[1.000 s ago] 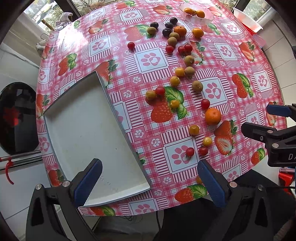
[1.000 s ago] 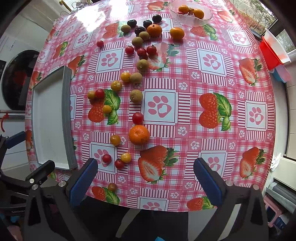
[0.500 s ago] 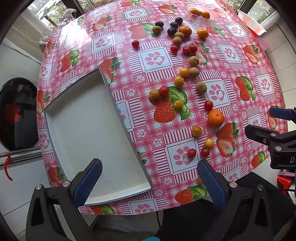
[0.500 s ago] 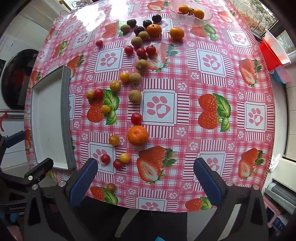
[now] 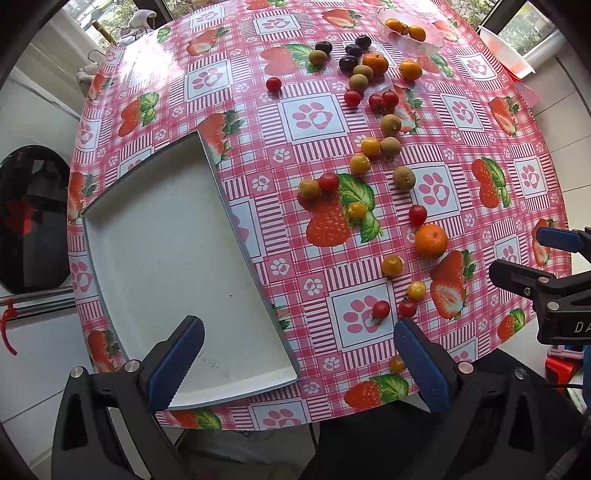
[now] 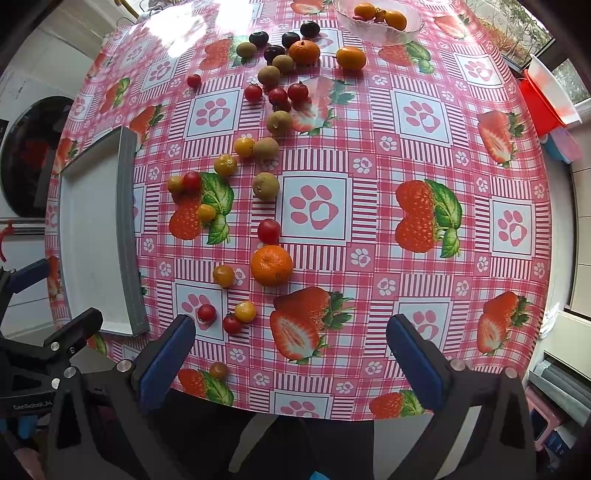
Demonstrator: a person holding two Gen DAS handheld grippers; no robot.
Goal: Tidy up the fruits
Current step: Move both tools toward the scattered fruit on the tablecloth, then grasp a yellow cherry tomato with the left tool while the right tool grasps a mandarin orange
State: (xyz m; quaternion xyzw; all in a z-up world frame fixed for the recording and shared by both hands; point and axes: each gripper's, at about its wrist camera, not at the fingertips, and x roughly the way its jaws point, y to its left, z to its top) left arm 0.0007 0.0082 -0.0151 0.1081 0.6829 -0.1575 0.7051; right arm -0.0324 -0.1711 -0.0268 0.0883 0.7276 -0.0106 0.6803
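Left gripper [image 5: 297, 363]: its blue fingers are spread wide and nothing is held; it is seen above the near edge of the table, over a corner of the tray
Right gripper [image 6: 291, 356]: its fingers are spread wide too, and nothing is held
Tray [image 5: 155, 236]: a white tray is seen on the left side of the table [image 6: 461, 110], with nothing in it
Fruits: small red, yellow and brown ones are scattered over the cloth, right of the tray
Orange [image 6: 271, 265]: it is seen near the middle, touching a red tomato [image 6: 269, 231]
Glass bowl [image 6: 415, 26]: it is set at the far edge, with a few orange fruits inside
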